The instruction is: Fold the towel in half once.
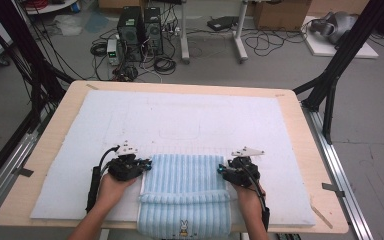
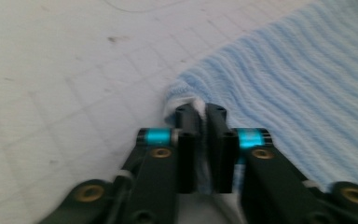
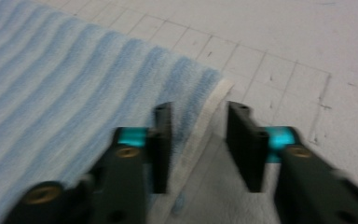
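Lying at the lower middle of the high view, the blue towel (image 1: 185, 192) rests on the white pad (image 1: 190, 120), its near end hanging over the table edge. The left gripper (image 2: 204, 116) has its jaws clamped on the towel's far left corner. The right gripper (image 3: 198, 128) holds its jaws apart astride the far right corner.

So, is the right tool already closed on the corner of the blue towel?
No, the right tool has its jaws apart, with the pale edge of the blue towel lying in the gap between them.
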